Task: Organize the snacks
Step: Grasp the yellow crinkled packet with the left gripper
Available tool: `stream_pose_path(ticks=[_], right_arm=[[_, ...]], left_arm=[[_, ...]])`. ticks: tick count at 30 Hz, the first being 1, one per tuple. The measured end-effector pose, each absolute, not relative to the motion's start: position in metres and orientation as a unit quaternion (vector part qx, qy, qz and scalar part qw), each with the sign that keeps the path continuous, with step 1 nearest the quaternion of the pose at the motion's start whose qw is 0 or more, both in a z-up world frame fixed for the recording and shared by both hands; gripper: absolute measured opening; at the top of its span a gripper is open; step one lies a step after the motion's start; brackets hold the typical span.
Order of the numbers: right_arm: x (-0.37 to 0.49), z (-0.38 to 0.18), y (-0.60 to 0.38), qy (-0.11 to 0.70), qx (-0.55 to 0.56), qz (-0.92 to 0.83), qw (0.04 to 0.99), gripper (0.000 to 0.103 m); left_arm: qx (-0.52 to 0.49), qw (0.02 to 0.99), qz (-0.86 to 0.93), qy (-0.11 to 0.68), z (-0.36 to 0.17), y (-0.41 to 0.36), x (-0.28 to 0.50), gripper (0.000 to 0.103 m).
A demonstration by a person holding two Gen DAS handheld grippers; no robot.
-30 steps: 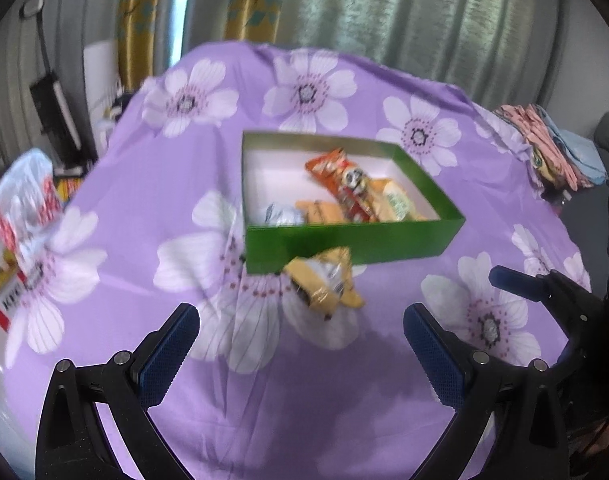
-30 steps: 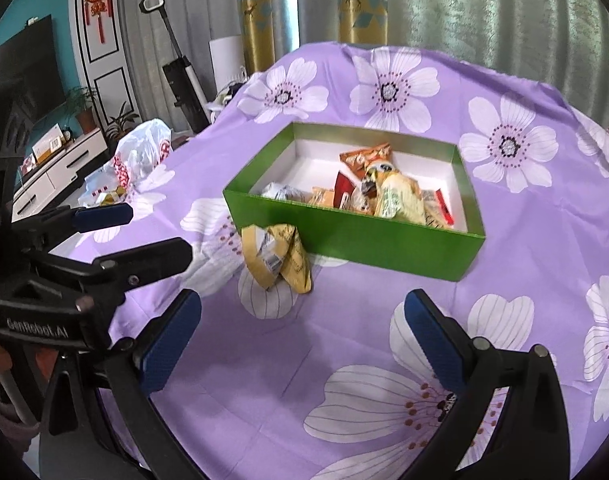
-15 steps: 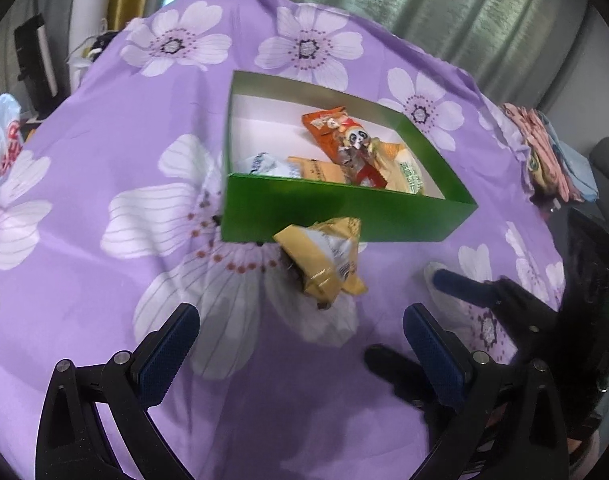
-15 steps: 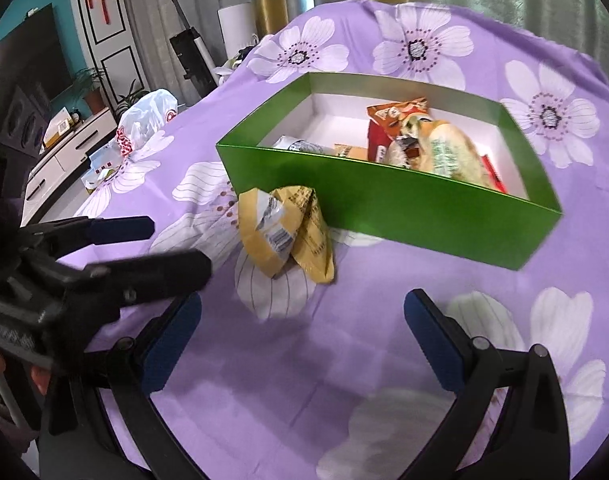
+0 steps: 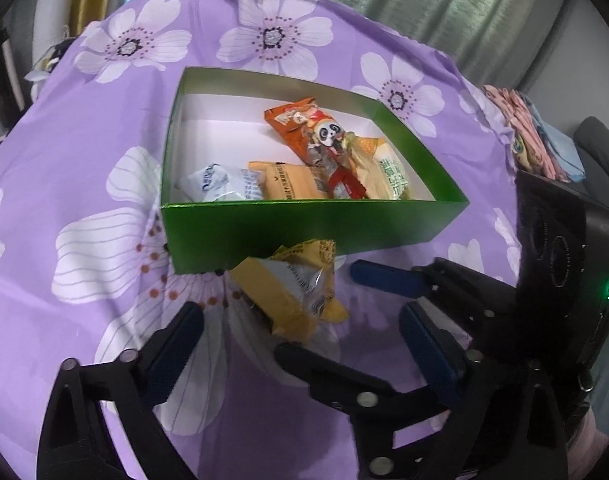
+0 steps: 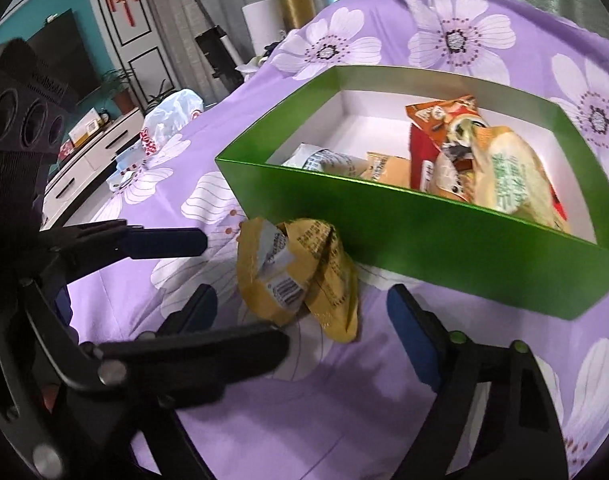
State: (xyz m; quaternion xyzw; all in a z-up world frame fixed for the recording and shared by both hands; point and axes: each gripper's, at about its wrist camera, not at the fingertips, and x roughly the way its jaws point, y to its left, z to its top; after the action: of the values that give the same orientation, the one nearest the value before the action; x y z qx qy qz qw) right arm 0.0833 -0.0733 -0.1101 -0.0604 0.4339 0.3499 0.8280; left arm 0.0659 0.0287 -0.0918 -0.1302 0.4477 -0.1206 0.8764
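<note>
Both grippers are seen closer to the yellow snack packets [image 5: 292,292] than a second ago, and the jaws of each have just been closing, though nothing is gripped yet. The left gripper [image 5: 300,344] is held with its jaws still wide, the packets lying ahead at about 12 o'clock of its fingertips and apart from the pads. The right gripper [image 6: 300,320] is likewise wide, the packets [image 6: 300,276] sitting partly between its fingers – whether a pad is touching cannot be told.

The packets are found on the purple floral cloth [image 5: 84,168], just outside the green box [image 5: 304,228] and touching or very nearly touching its near wall. Inside the box several snacks are already gathered: a white packet [image 5: 218,184], an orange panda packet [image 5: 304,128] and others.

Several risks are judged from here. Both grippers are aimed at the same small pile – a collision between them is likely, since the right gripper's finger [image 5: 388,278] is seen at 3 o'clock of the packets in the left view. If a closing pad is pushed forward, the packets could be shoved against the box wall and the light box slid across the cloth. Loose cloth could also be pinched along with the crinkly wrapper, or only one packet lifted.
</note>
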Motion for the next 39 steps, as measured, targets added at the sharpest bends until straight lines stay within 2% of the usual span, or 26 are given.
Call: stream_pose_path(ticks=[1, 6, 8, 12, 13, 15, 18, 28, 39], right_arm=[[0.085, -0.111, -0.072, 0.436, -0.060, 0.354, 0.825, 0.079], [0.091, -0.116, -0.067, 0.446, -0.056, 0.372, 0.812, 0.067], [0.091, -0.118, -0.065, 0.449, -0.056, 0.376, 0.809, 0.063], [0.093, -0.120, -0.063, 0.453, -0.059, 0.378, 0.805, 0.056], [0.093, -0.120, -0.064, 0.454, -0.057, 0.378, 0.805, 0.055], [0.094, -0.120, -0.065, 0.457, -0.054, 0.377, 0.804, 0.053], [0.094, -0.121, -0.066, 0.459, -0.054, 0.377, 0.802, 0.050], [0.088, -0.117, -0.062, 0.453, -0.064, 0.368, 0.810, 0.045], [0.057, -0.080, -0.083, 0.414, -0.052, 0.361, 0.834, 0.045]], left_arm=[[-0.131, 0.875, -0.124, 0.449, -0.092, 0.028, 0.068, 0.089], [-0.138, 0.870, -0.133, 0.454, -0.095, 0.026, 0.073, 0.087], [-0.144, 0.866, -0.139, 0.458, -0.096, 0.026, 0.075, 0.072], [-0.147, 0.862, -0.135, 0.466, -0.099, 0.027, 0.079, 0.069], [-0.149, 0.861, -0.133, 0.468, -0.100, 0.028, 0.080, 0.063], [-0.153, 0.859, -0.129, 0.471, -0.101, 0.030, 0.081, 0.058], [-0.159, 0.855, -0.130, 0.476, -0.103, 0.032, 0.081, 0.054], [-0.172, 0.856, -0.136, 0.467, -0.099, 0.035, 0.071, 0.051], [-0.142, 0.877, -0.155, 0.431, -0.057, 0.011, 0.041, 0.051]])
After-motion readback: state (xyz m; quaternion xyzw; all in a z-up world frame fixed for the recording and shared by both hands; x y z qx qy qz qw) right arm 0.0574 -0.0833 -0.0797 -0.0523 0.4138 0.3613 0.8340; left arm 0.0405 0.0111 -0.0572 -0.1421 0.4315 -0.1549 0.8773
